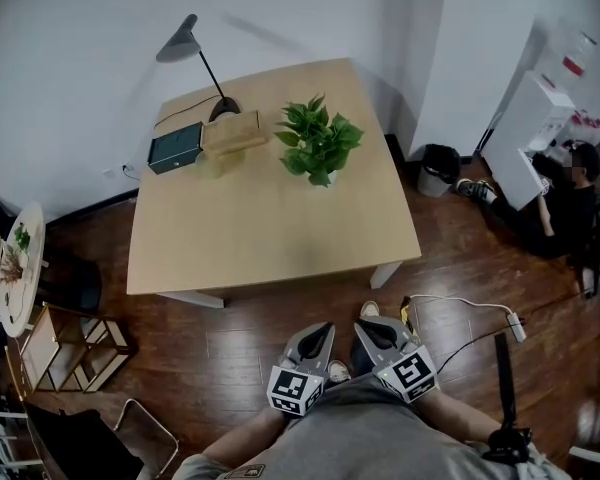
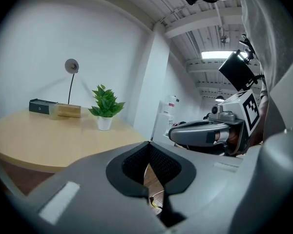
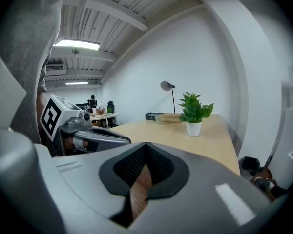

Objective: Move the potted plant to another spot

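Note:
A green potted plant (image 1: 317,140) in a small white pot stands on the far right part of the pale wooden table (image 1: 270,233). It also shows as the potted plant (image 2: 106,107) in the left gripper view and the potted plant (image 3: 194,112) in the right gripper view. Both grippers hang close to my body, well short of the table. My left gripper (image 1: 323,330) is shut with nothing in it, seen along its own jaws as the left gripper (image 2: 148,143). My right gripper (image 1: 372,327) is likewise shut and empty, its tips meeting at the right gripper (image 3: 146,145).
A grey desk lamp (image 1: 187,48), a dark box (image 1: 175,148) and a wooden box (image 1: 232,133) sit at the table's far edge. A person (image 1: 565,203) sits on the floor at the right by a white cabinet (image 1: 525,138). A cable with a power strip (image 1: 515,326) lies on the wooden floor.

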